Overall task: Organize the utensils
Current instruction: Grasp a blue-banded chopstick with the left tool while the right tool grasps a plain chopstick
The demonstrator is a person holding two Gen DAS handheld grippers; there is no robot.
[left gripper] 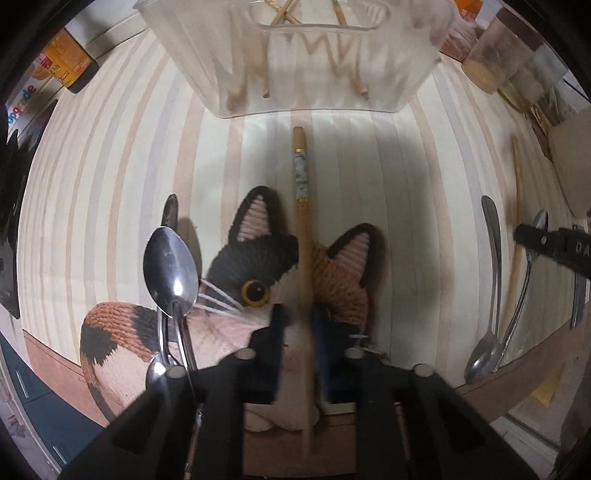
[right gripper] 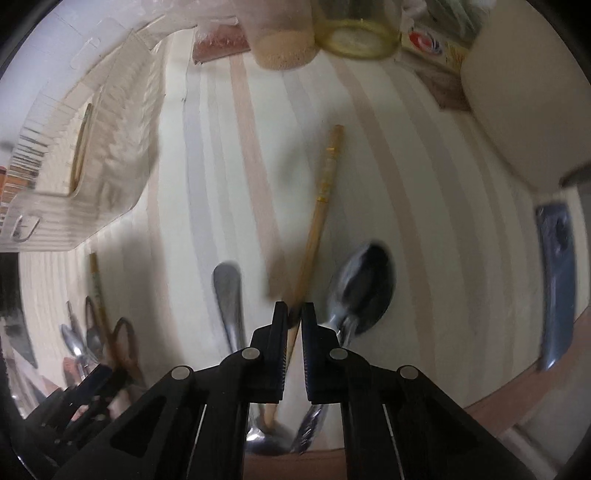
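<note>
My left gripper [left gripper: 298, 332] is shut on a wooden chopstick [left gripper: 303, 206] with a patterned band, held over a knitted cat mat [left gripper: 229, 266] and pointing at a clear plastic bin [left gripper: 295, 59] that holds several chopsticks. Metal spoons [left gripper: 171, 266] lie on the mat at the left. My right gripper [right gripper: 293, 317] is shut on another wooden chopstick [right gripper: 323, 192] above the striped cloth. A spoon [right gripper: 364, 288] lies right of it and a spoon handle [right gripper: 229, 295] left of it. The right gripper's tip shows at the right edge of the left wrist view [left gripper: 554, 247].
Two spoons [left gripper: 495, 295] and a thin chopstick [left gripper: 517, 221] lie at the right. Jars [right gripper: 321, 33] and a cream container [right gripper: 524, 92] stand at the back. A blue object [right gripper: 557, 280] lies at the right. A clear ribbed tray [right gripper: 81, 155] sits at the left. The table edge is near.
</note>
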